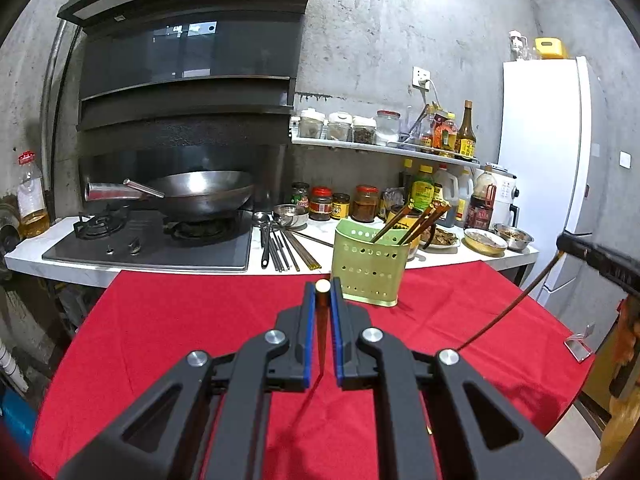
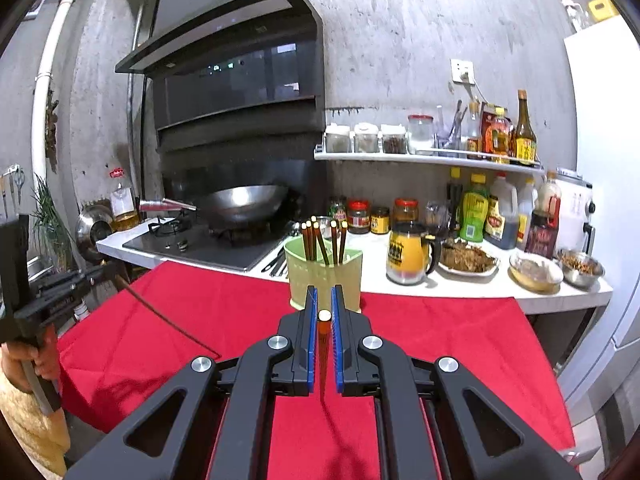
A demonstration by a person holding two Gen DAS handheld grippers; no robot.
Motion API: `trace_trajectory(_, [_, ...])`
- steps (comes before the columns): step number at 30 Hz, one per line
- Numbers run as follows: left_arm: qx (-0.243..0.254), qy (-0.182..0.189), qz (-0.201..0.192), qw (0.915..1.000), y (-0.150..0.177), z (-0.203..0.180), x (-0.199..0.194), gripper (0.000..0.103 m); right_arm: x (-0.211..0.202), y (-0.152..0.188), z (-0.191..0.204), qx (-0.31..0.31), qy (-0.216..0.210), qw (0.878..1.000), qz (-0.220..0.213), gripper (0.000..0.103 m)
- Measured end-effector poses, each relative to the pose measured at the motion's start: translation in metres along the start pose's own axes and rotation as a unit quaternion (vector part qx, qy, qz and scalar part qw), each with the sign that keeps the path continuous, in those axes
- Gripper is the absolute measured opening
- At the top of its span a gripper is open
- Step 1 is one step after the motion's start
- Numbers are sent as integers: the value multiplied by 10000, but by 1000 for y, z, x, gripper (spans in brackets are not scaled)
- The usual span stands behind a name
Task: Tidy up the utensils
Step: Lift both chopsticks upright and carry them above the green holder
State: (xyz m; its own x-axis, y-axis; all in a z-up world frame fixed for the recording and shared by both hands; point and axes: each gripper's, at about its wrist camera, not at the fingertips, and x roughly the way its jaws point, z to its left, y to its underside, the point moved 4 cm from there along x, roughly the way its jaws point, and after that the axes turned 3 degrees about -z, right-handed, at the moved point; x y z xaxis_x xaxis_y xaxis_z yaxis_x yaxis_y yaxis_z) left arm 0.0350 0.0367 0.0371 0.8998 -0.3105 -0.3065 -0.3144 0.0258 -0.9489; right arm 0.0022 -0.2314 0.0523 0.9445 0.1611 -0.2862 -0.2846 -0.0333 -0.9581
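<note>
Chopsticks are the matter here: one brown chopstick (image 1: 322,320) is clamped between the blue pads of the left gripper (image 1: 322,294), its pale round end pointing away from the camera, its thin tip running down over the red cloth (image 1: 180,320). A second chopstick (image 2: 323,344) is clenched the same way in the right gripper (image 2: 324,300). Both pairs of jaws are closed on the sticks, with only narrow gaps beside the wood.

From the left wrist view, the green perforated holder (image 1: 370,268) stands at about 1 o'clock from the fingertips, near them, on the far edge of the cloth where it meets the white counter (image 1: 460,256). Several brown chopsticks (image 1: 416,222) lean in it already, toward the right. In the right wrist view the holder is at 12 o'clock, just beyond the fingertips — its rim is open upward.

Loose metal utensils (image 1: 280,246) lie on the counter at 11 o'clock of the holder, beside the black stove (image 1: 152,242) with the wok (image 1: 200,194). At 2 o'clock stand jars, bottles and bowls of food. The cloth around both grippers is bare red surface — wide room to left and right.
</note>
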Motion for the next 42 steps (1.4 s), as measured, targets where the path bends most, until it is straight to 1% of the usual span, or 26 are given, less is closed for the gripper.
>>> trace_trajectory(6, [2,58,47,10000,-1,0,-1,7,12,-8,2,-81,21,10000,-12,7])
trace_trajectory(11, [-10,100,-34,9999,-8,1,-3,7,25,-13,-4,-27,67,10000,12,7])
trace_trajectory(19, [90,104,-25,9999,-11,-4,6,7,40,-10,-8,-4,88,9999,105,8])
trace_trajectory(21, [135,72,166,9997,-5,-6,16,7,45,-5,-7,-28,117,9998,160,8])
trace_trajectory(23, [132,54,491,9987,7,-7,31,7,48,-1,-7,-40,177,9996,201,8])
trace_trajectory(26, [128,35,909,9958,25,-6,51,7,64,19,-8,97,58,9982,594,7])
trace_trajectory(28, [130,0,1027,9946,33,-5,57,6,77,39,-8,160,29,9955,931,7])
trace_trajectory(30, [127,18,1055,9943,35,-4,55,6,80,50,-8,174,58,9948,1003,7])
trace_trajectory(34, [168,28,953,9953,29,-3,49,6,72,44,-11,144,99,9958,893,6])
trace_trajectory(37, [175,30,790,9967,12,-3,52,6,72,29,-18,134,187,9973,693,6])
trace_trajectory(42, [312,52,227,9992,-44,-7,73,6,85,-24,-41,156,470,9988,19,6])
